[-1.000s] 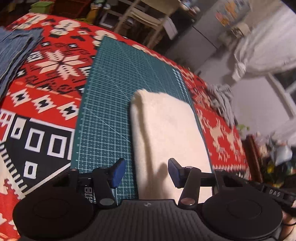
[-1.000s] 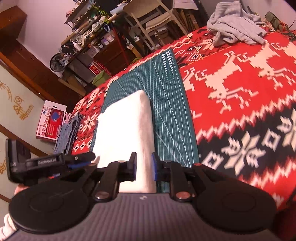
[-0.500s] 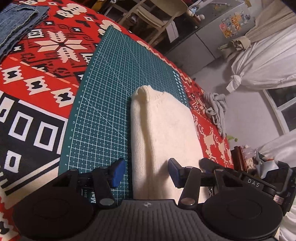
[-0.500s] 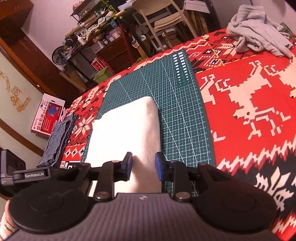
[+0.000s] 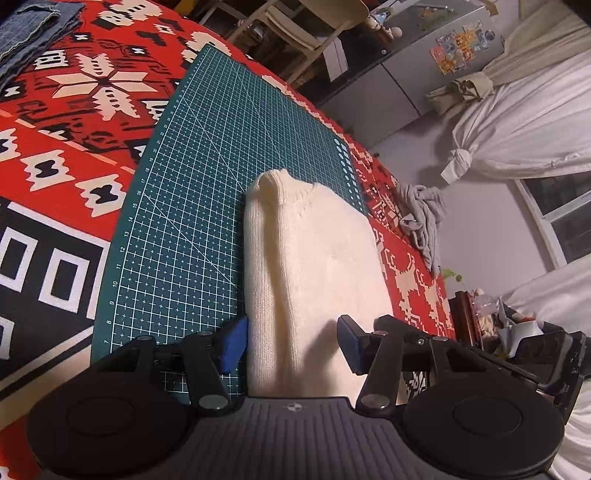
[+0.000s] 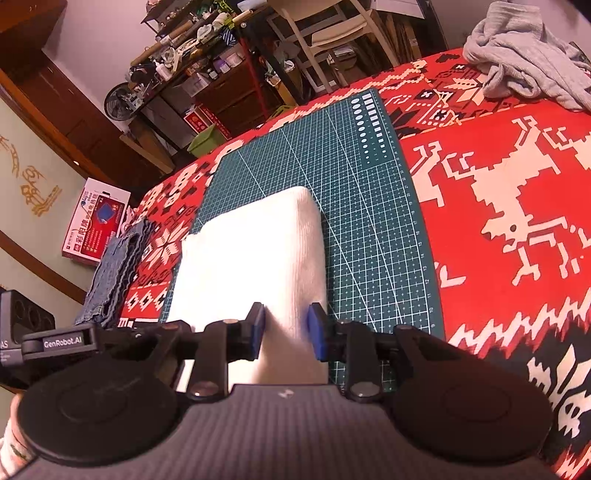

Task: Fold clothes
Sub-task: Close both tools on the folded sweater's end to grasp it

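Note:
A cream knit sweater (image 5: 314, 258), folded into a long rectangle, lies on the green cutting mat (image 5: 184, 221), its collar end away from me in the left wrist view. My left gripper (image 5: 291, 345) is wide open above the sweater's near end, straddling its left edge without pinching it. In the right wrist view the sweater (image 6: 251, 251) runs away from me on the mat (image 6: 369, 221). My right gripper (image 6: 286, 332) stands partly open over the near right edge, fabric showing between the blue pads (image 6: 316, 328).
Folded blue jeans (image 5: 26, 33) (image 6: 107, 284) lie on the red patterned cloth to the left of the mat. A crumpled grey garment (image 5: 421, 218) (image 6: 528, 55) sits at the far right. Chairs, shelves and a fridge stand beyond the table.
The right gripper's jaws have widened from nearly closed. Both grippers have shifted a little along the sweater's near end. The sweater itself lies as before.

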A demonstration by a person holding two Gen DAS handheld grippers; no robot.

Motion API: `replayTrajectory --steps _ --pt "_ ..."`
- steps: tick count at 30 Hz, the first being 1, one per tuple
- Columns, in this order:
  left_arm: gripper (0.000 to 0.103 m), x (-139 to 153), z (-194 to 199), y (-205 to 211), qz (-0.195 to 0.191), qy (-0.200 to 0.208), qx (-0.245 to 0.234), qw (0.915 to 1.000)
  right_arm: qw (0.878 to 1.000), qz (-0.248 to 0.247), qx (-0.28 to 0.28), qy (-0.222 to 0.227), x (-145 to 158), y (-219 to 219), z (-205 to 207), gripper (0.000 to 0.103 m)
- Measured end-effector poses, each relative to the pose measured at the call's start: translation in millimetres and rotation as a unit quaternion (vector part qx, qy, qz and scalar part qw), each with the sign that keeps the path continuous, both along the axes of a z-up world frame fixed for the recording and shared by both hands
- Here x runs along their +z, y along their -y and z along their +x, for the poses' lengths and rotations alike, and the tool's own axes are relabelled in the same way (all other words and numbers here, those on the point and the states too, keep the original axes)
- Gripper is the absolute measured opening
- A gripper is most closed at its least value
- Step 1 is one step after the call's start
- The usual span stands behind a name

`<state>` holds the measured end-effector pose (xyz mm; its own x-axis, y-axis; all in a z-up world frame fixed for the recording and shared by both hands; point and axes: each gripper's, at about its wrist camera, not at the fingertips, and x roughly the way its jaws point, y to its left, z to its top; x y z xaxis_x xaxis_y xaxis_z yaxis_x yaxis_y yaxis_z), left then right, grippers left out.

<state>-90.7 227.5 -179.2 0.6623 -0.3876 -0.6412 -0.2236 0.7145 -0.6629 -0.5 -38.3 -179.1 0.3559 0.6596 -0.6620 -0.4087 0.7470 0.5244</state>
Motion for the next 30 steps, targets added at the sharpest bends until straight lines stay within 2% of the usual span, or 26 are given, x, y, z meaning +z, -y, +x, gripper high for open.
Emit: replayTrajectory --steps 3,7,13,30 --pt "0.042 3 1 7 0.033 -0.005 -0.003 0.9994 1.000 -0.003 0.000 0.004 0 -1 -1 0.024" --pt "0.033 7 3 9 0.046 -0.012 0.003 0.9989 1.000 -0.007 0.000 0.010 0 -2 -2 0.022" --pt "0.027 16 2 15 0.077 -0.002 -0.004 0.9970 1.000 -0.001 -0.008 0.013 6 -3 -4 0.018" --pt "0.026 45 -10 -9 0.097 0.033 0.033 0.9942 0.999 0.019 -0.021 0.028 31 -21 -13 0.017"
